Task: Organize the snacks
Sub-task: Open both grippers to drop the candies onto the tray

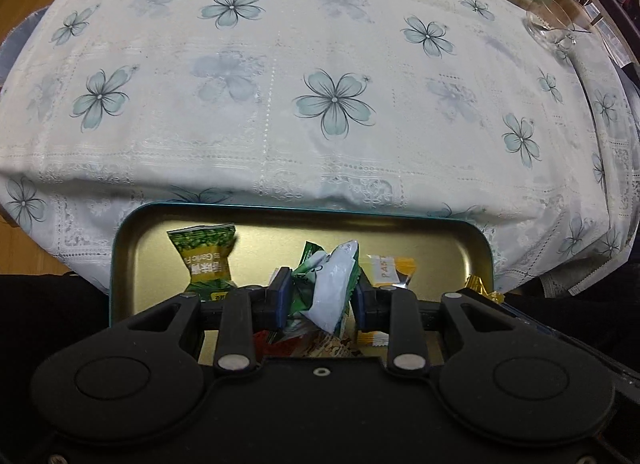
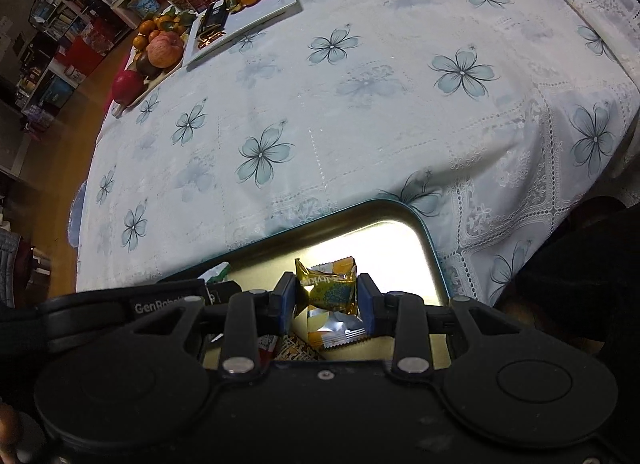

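home dining room | floral tablecloth | fruit tray | cluttered shelves

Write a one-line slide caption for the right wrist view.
Right tongs clamp a gold-and-yellow foil snack packet above the teal-rimmed metal tin on a flower-print tablecloth.

Tin tray: 1, gold inside, teal rim.
Tongs: 2 sets, left and right; each clamps 1 packet.
Snack packets visible in tray, left view: green, green-white, orange-white, gold; more beneath, count unclear.
Right view: gold-yellow packet: 1.
Glass: 1.
Fruit plate: 1; apple: 1.
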Demonstrator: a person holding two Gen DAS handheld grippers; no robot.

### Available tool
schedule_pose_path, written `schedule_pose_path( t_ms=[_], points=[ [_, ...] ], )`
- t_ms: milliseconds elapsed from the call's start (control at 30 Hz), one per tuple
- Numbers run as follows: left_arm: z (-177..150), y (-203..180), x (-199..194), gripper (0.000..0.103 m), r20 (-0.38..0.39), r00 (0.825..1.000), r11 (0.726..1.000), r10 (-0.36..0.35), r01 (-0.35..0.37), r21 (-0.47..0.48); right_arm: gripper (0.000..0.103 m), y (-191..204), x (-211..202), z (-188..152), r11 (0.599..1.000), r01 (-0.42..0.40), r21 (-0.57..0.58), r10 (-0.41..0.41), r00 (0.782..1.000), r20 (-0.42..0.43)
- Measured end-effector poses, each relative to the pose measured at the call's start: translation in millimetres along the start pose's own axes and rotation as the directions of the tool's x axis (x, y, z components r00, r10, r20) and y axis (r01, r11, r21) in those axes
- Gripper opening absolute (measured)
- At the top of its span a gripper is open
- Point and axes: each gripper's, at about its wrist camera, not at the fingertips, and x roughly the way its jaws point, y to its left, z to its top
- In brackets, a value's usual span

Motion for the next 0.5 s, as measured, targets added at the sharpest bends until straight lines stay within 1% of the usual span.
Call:
schedule_pose_path(
  t_ms=[100,200,267,333,400,500],
  points=[
    [7,-2,5,0.039,-0.024,1.000,1.000,-0.011,0.011,-0.007,0.035,0,5,7,1.000,0.005,0.009,-0.005,1.000,-0.007],
    [11,-3,8,0.040,-0.027,1.000,1.000,0.003,-0.003,-0.005,0.035,1,10,11,1.000,0.030,0.002,-0.030,1.000,-0.003],
    [13,-1,9,0.040,-0.032,0.999,1.000,0.002,-0.002,-0.008,0.035,1,12,13,0.999,0.051,-0.006,-0.051,0.999,0.002],
    [14,1,9,0.040,-0.036,0.999,1.000,-0.008,0.008,-0.012,0.036,0,14,15,0.999,0.054,-0.006,-0.054,0.999,-0.003],
    [15,3,11,0.040,-0.041,0.999,1.000,-0.019,0.018,-0.020,0.040,-1,16,17,0.999,0.045,0.000,-0.045,0.999,-0.015],
    [15,6,11,0.040,-0.041,0.999,0.999,-0.033,0.032,-0.018,0.042,-1,18,18,0.999,0.042,0.006,-0.042,0.999,-0.021]
  ],
)
